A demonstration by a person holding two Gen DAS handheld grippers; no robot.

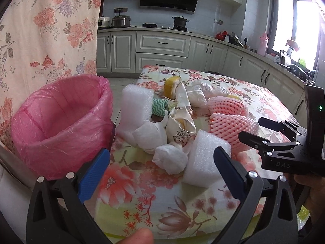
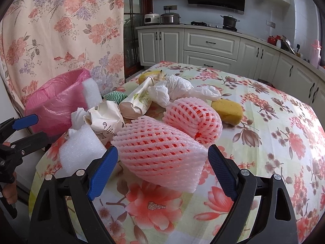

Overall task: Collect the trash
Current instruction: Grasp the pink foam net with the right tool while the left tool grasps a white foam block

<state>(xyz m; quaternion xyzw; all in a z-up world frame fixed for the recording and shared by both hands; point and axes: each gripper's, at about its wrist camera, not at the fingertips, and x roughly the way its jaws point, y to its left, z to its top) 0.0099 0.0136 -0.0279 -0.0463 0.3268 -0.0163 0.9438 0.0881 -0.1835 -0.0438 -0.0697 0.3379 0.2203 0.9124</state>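
Left wrist view: left gripper (image 1: 161, 167) spread wide, nothing held. A tissue wad (image 1: 170, 159) lies between and just ahead of its fingers, a white foam block (image 1: 205, 158) by the right finger, the pink-lined bin (image 1: 61, 122) off to the left.

Right wrist view: right gripper (image 2: 162, 167) equally wide, empty, bracketing the near end of a pink foam net (image 2: 160, 158) on the table (image 2: 264, 142).

Step in hand appears to be approach before first pickup. Next move: advance, close on the net, carry to the bin.
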